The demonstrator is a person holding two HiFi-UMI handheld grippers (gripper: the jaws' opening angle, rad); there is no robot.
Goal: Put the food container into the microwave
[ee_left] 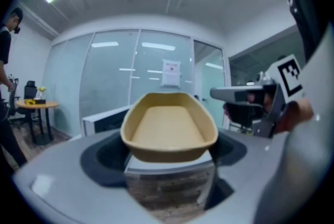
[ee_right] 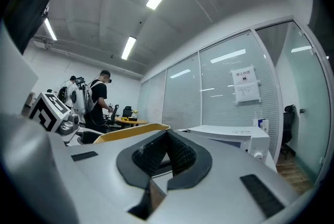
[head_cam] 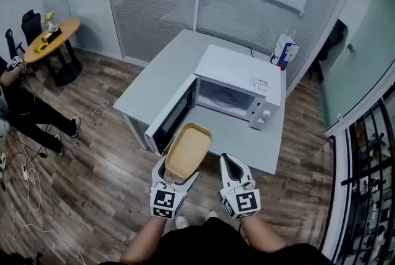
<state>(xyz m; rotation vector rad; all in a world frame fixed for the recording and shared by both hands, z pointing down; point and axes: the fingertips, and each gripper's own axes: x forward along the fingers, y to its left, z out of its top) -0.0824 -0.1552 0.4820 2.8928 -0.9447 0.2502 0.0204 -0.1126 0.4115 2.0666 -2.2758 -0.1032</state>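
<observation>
A tan oval food container (head_cam: pixel 188 149) is held just in front of the open white microwave (head_cam: pixel 239 89), which stands on a grey table (head_cam: pixel 162 75). My left gripper (head_cam: pixel 179 176) is shut on the container's near end. In the left gripper view the empty container (ee_left: pixel 168 125) rests level across my left gripper (ee_left: pixel 169 164). My right gripper (head_cam: pixel 230 160) hovers beside it on the right, shut and empty. In the right gripper view my right gripper (ee_right: pixel 166 137) has its ribbed pads meeting, with the container's rim (ee_right: pixel 130 131) to the left and the microwave (ee_right: pixel 235 137) ahead.
The microwave door (head_cam: pixel 171 115) swings out to the left, close to the container. A blue and white carton (head_cam: pixel 284 51) stands at the table's back right. A round wooden table (head_cam: pixel 54 38) and a person (head_cam: pixel 24 106) are far left. Glass walls stand behind.
</observation>
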